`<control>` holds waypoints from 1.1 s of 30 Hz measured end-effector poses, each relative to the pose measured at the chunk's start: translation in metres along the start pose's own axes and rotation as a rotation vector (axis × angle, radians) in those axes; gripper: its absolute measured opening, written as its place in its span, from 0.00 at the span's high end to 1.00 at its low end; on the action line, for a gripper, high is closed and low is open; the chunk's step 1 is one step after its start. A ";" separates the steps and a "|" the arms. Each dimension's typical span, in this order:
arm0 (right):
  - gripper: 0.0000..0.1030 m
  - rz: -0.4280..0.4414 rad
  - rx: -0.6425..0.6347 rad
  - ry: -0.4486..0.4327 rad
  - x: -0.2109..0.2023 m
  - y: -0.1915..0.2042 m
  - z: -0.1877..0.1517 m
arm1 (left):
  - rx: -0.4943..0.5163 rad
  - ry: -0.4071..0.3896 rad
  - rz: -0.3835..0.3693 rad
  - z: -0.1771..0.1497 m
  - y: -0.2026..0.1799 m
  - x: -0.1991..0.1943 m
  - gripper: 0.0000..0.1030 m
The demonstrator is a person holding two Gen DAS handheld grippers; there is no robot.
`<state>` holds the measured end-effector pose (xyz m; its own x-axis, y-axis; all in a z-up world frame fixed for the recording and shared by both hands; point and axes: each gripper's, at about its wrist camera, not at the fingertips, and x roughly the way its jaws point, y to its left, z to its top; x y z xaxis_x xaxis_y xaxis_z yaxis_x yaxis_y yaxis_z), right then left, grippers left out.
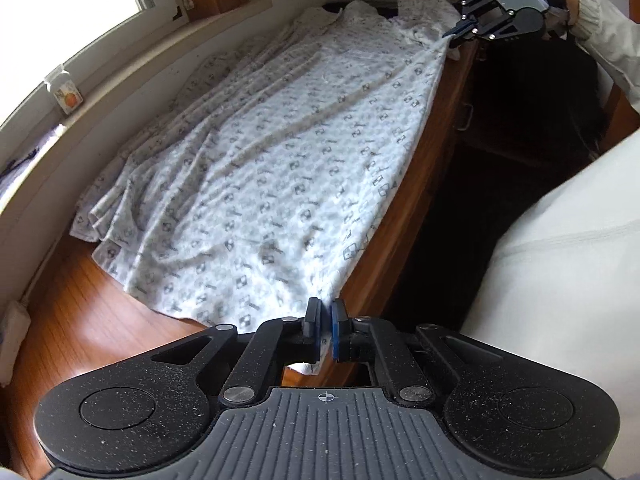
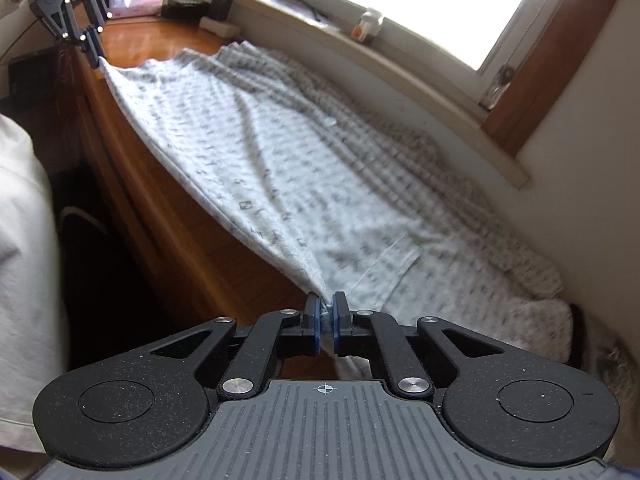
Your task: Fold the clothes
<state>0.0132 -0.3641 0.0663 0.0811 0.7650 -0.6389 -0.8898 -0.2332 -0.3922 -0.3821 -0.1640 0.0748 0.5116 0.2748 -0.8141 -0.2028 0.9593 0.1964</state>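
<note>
A white patterned garment (image 1: 256, 160) lies spread along a wooden table (image 1: 100, 312) under a window sill (image 1: 132, 68), its near edge running along the table's front edge. At the left end, the left gripper (image 1: 325, 320) has its blue-padded fingers pressed together on the garment's near corner, pinching the cloth just over the table's edge; the right wrist view shows this gripper (image 2: 94, 46) far off, the fabric drawn up to it. On the sill behind the garment stands a small jar (image 1: 64, 92) with an orange label. At the right end, the right gripper (image 2: 326, 320) pinches the other near corner, a bunch of cloth caught between its pads, with a chest pocket (image 2: 384, 268) lying just beyond. From the left wrist view that gripper (image 1: 454, 36) appears far away, held by a hand (image 1: 570, 8) in a white sleeve (image 1: 612, 44).
</note>
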 end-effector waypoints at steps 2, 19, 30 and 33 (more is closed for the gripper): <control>0.94 -0.020 -0.003 -0.017 0.004 -0.011 0.009 | -0.002 -0.019 0.020 0.006 0.009 -0.005 0.95; 0.94 -0.124 0.222 -0.083 0.138 -0.090 0.057 | -0.192 -0.087 0.115 0.050 0.120 0.040 0.96; 0.61 -0.250 0.284 -0.020 0.166 -0.080 0.056 | -0.291 -0.062 0.186 0.035 0.140 0.061 0.72; 0.58 -0.228 0.344 -0.072 0.153 -0.076 0.055 | -0.326 -0.073 0.226 0.024 0.139 0.054 0.53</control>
<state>0.0688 -0.1956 0.0350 0.2727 0.8169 -0.5082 -0.9518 0.1521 -0.2662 -0.3623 -0.0141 0.0709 0.4792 0.4917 -0.7271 -0.5652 0.8066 0.1730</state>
